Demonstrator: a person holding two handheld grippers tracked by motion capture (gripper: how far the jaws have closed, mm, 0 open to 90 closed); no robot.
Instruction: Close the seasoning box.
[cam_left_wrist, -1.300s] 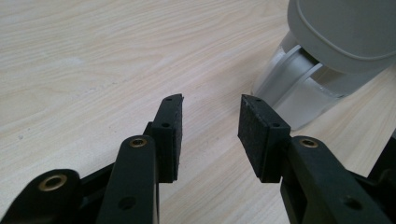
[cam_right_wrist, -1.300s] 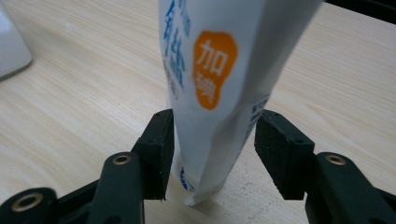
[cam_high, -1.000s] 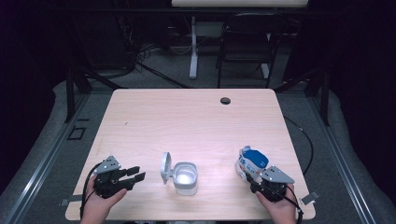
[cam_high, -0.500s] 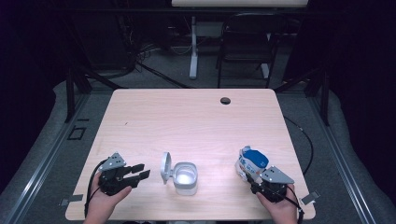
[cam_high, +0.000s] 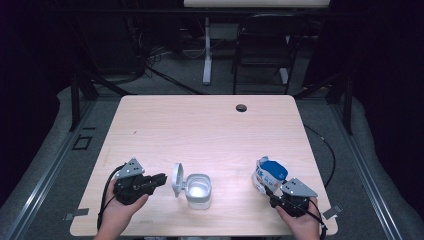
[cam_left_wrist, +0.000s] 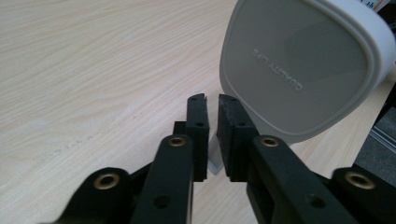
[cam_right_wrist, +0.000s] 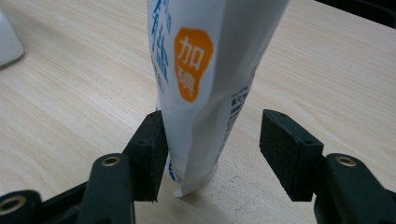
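The left gripper (cam_high: 159, 178), in the lower left of the high view, has just been closing; its jaws stand nearly together with a narrow gap and nothing between them. In the left gripper view its tips sit just short of the raised grey lid (cam_left_wrist: 299, 70), which fills the upper right of that frame and carries the embossed words "QUALITY LIFE", seen upside down. In the high view that lid stands upright at the left edge of the open white container (cam_high: 198, 190), low in the middle of the tabletop (cam_high: 200, 130).

The right gripper (cam_high: 270, 192), at the lower right, has its jaws spread wide around the white and blue pouch (cam_right_wrist: 205, 74). In the right gripper view one pad looks to rest against the pouch's side while the other stands clear of it. The pouch stands upright and bears an orange patch with the white characters "加碘"; the blue lettering and small black print beside it are too cut off to read.
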